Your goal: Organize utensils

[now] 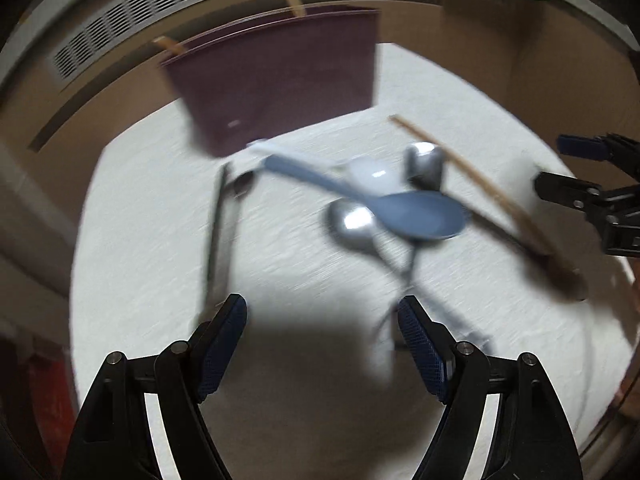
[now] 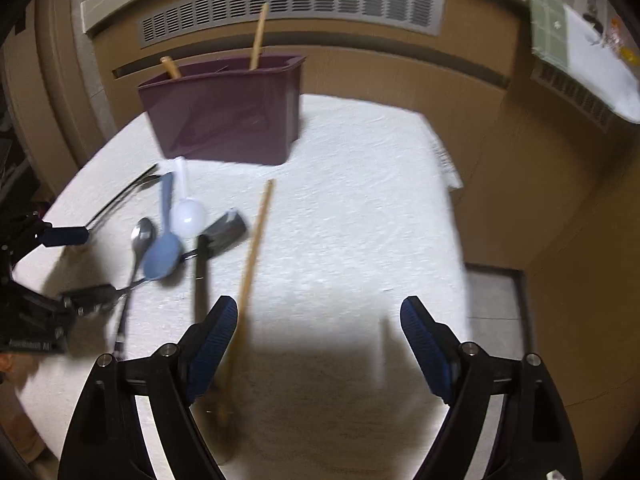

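Wooden and long, the spatula (image 2: pixel 250 276) is lying just left of the right gripper (image 2: pixel 316 320), its handle running away toward the maroon utensil bin (image 2: pixel 224 116). This gripper is hovering nearest it, jaws spread wide, holding nothing. The left gripper (image 1: pixel 322 320), equally wide and empty, is facing the blue spoon (image 1: pixel 400 212) and metal spoons (image 1: pixel 352 220), all short of the bin.

No words or numbers can be read; white letters on the left gripper (image 2: pixel 74 268) (a small line) are too blurry.
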Demonstrator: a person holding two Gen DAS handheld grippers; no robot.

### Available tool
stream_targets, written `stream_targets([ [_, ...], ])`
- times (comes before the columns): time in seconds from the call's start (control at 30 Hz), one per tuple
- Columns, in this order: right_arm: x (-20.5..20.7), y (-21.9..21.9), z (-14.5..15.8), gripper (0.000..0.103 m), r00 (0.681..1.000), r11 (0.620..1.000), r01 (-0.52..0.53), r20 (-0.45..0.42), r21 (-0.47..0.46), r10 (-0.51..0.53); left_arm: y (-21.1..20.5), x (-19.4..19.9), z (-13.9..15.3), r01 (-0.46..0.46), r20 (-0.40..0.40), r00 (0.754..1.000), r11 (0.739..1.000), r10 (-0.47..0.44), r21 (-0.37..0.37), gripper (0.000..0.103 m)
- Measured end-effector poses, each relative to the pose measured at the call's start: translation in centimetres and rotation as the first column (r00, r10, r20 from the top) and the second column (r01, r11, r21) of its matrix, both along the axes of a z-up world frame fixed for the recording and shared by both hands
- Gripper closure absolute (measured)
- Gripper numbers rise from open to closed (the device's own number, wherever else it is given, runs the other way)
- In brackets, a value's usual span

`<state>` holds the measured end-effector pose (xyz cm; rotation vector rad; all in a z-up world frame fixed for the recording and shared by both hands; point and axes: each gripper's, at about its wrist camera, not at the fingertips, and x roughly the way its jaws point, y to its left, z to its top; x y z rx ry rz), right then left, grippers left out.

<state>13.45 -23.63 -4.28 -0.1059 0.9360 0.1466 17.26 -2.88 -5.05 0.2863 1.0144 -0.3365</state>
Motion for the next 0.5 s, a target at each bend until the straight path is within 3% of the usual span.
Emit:
stream_targets([
  [0.07, 0.0, 0.7, -0.7, 0.022, 0.999, 0.999, -0.023, -0.031, 0.043, 0.025, 1.7, 0.3, 0.2, -0.054, -0.011, 0.999, 0.998, 0.053, -0.024, 0.025],
  [0.13, 0.0, 1.3, -1.4, 0.022, 0.998, 0.997, -0.036, -0.058, 0.069, 0.04, 2.8, 0.7, 0.5, -0.082, -0.072, 0.995, 0.987, 0.072, -0.139, 0.025],
  [0.17, -0.1, 1.4, -1.7, 0.022, 0.997, 0.997, -0.036, -0.063, 0.069, 0.041, 3.1, 1.2, 0.7, -0.092, -0.131, 0.989, 0.965, 0.06, -0.245, 0.026],
  [0.23, -0.5, 1.6, -2.0, 0.022, 0.997, 0.998, -0.033, -0.064, 0.057, 0.037, 2.5, 1.9, 0.7, -0.113, -0.2, 0.979, 0.932, 0.045, -0.344, 0.03],
  [0.3, -1.0, 1.4, -2.3, 0.022, 0.997, 0.998, -0.032, -0.07, 0.06, 0.036, 1.0, 2.7, 0.7, -0.108, -0.211, 0.977, 0.932, 0.034, -0.347, 0.038],
  [0.4, -1.7, 0.7, -2.8, 0.017, 0.996, 0.995, -0.024, -0.081, 0.093, 0.032, -2.0, 3.9, 0.0, -0.075, -0.199, 0.98, 0.961, 0.021, -0.268, 0.038],
  [0.5, -2.3, 0.3, -2.8, 0.011, 0.997, 0.996, -0.013, -0.07, 0.09, 0.02, -4.1, 4.5, -0.3, -0.034, -0.185, 0.983, 0.968, -0.013, -0.247, 0.038],
])
